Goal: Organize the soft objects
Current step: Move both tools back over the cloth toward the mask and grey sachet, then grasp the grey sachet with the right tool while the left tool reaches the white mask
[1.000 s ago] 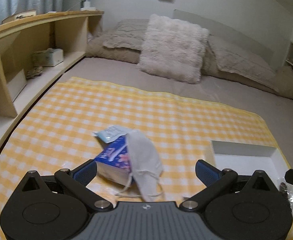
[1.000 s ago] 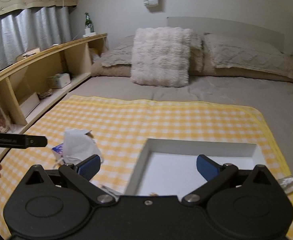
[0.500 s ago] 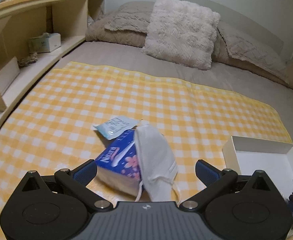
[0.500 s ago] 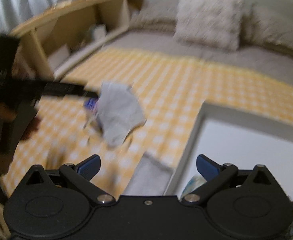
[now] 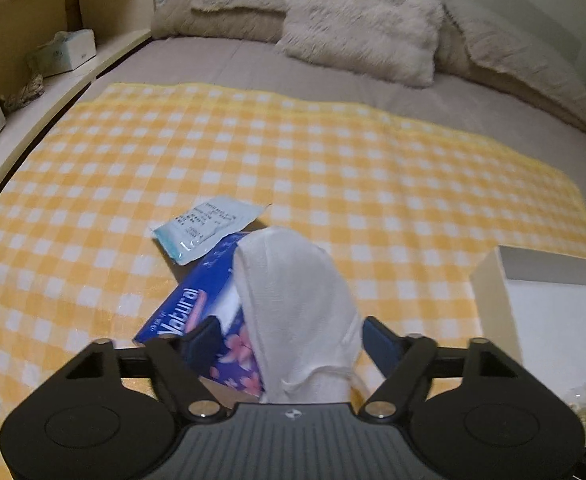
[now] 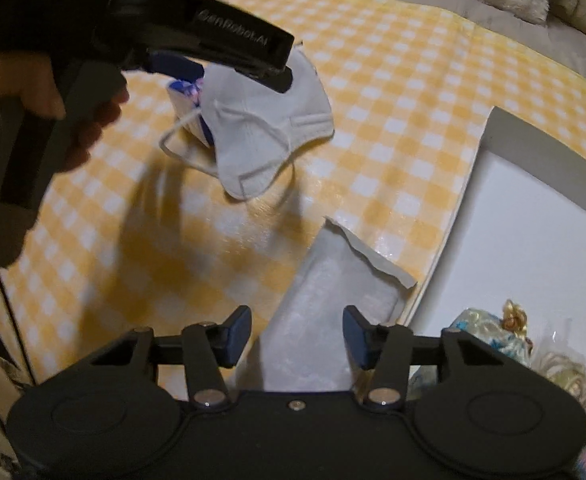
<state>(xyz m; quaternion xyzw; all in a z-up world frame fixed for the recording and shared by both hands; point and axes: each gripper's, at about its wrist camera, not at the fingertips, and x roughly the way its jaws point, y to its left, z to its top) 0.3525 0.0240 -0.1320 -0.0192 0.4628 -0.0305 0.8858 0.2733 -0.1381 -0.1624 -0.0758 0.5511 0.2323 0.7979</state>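
A white face mask [image 5: 297,304] lies draped over a blue "Natural" tissue pack [image 5: 197,316] on the yellow checked cloth. My left gripper [image 5: 293,340] is open, its fingers on either side of the mask and pack. In the right wrist view the mask [image 6: 261,128] lies under the left gripper's body [image 6: 197,28]. My right gripper [image 6: 297,332] is open, its fingers on either side of a grey-white padded pouch [image 6: 333,296] that lies beside the white box.
A white box [image 6: 473,184] stands at the right with wrapped trinkets [image 6: 493,332] in its near corner; it also shows in the left wrist view [image 5: 489,292]. A light blue sachet [image 5: 209,228] lies beyond the tissue pack. Pillows [image 5: 365,12] and a wooden shelf [image 5: 53,20] lie beyond.
My left gripper has moved forward and down around the mask and tissue pack. My right gripper has swung down to the padded pouch and its fingers have narrowed.
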